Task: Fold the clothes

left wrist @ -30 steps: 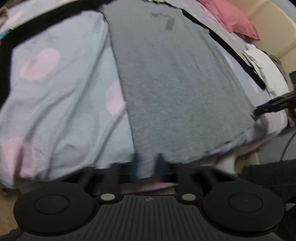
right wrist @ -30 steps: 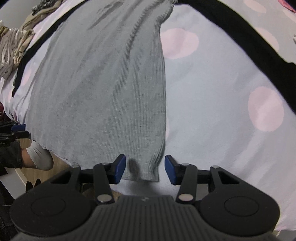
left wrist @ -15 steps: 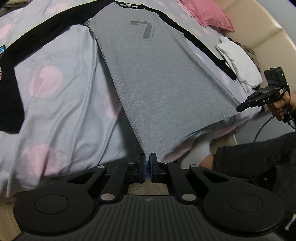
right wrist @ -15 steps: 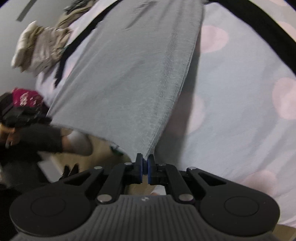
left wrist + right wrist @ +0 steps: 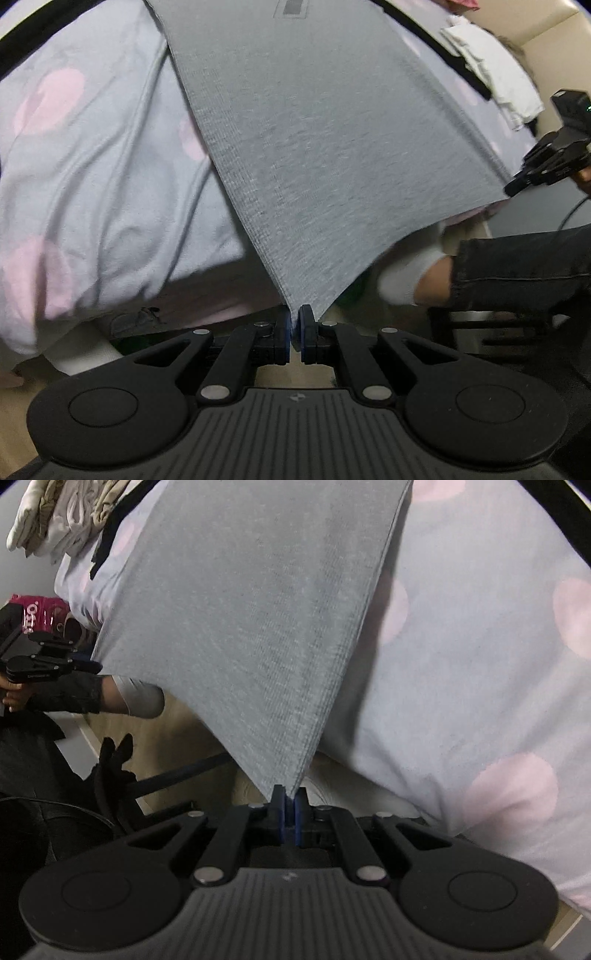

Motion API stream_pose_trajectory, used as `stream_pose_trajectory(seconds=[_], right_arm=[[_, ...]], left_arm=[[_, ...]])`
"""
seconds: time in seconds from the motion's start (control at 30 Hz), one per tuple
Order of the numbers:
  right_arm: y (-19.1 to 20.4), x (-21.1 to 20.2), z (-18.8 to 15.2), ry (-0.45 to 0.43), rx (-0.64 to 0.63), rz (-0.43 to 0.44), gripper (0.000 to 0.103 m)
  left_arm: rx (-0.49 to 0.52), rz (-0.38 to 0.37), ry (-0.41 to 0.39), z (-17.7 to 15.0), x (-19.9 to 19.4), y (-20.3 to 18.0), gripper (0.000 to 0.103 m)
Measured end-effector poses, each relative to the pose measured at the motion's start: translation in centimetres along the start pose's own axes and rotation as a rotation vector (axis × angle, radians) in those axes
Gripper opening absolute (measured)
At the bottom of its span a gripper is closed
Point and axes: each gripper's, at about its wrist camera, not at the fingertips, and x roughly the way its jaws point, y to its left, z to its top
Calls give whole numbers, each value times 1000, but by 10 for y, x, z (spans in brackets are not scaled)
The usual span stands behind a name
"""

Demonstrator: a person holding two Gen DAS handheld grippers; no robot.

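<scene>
A grey shirt (image 5: 314, 155) with black sleeves and a dark print lies spread on the bed, its hem lifted off the near edge. My left gripper (image 5: 294, 325) is shut on the hem's left corner. My right gripper (image 5: 290, 803) is shut on the hem's right corner of the same shirt (image 5: 258, 627). The cloth hangs taut between the two corners. The right gripper also shows in the left wrist view (image 5: 517, 186), and the left gripper in the right wrist view (image 5: 88, 666).
The bed has a pale blue cover with pink dots (image 5: 81, 155) (image 5: 480, 664). White folded cloth (image 5: 495, 81) lies at the far right by a beige headboard. A pile of pale clothes (image 5: 62, 520) sits far left. The person's legs and white sock (image 5: 413, 273) stand by the bed's edge.
Both grippers closed on the hem's corners a second ago and have since lifted and pulled the hem back off the bed's edge, closer over the shirt.
</scene>
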Motion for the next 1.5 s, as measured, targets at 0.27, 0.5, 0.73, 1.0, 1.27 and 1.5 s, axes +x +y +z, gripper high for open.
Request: stream_pose_trajectory(seconds=[0.27,0.5,0.73,1.0,1.27,1.5], right_arm=[[24,8,9,60,-107,-239,11],[75,-13,33,-52,-216,-254,31],[112,-18,50,-95,-304,-257,35],[111,-8,57,-72,-318,-280,38],[110,-6,55,-73,-321,-282,39],[110,-7,56,-77,-328,-288,43]], left_arm=[[-114,203,23,-6,-35,36,24],[-331,401,-383,-8,-82,90,40],[-583,394,-450,-19,-82,134,40],[-699,426,-556,-21,-87,165,39],[-697,406,-542,-14,-75,171,37],[-682,415,-530,-12,-74,170,37]])
